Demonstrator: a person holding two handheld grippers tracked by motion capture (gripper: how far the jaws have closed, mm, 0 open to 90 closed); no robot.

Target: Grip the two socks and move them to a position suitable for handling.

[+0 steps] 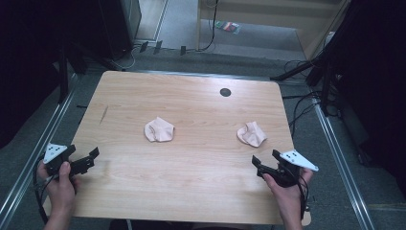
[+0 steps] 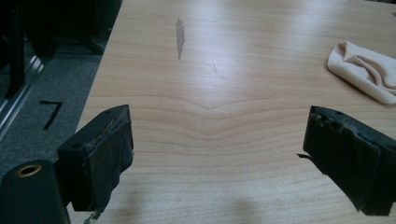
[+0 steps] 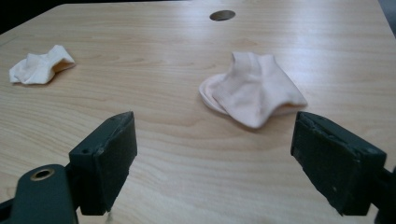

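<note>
socks well apart from both wide, empty jaws, on table

Two pale socks well apart on wooden table; left gripper and right gripper near its front corners, gaping.

A wooden table with a round hole, cables on the floor.

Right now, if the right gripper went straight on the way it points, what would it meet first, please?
Probably the nearer crumpled pale peach sock, lying just ahead of the open right gripper on the light wooden table; depth is hard to judge.
</note>
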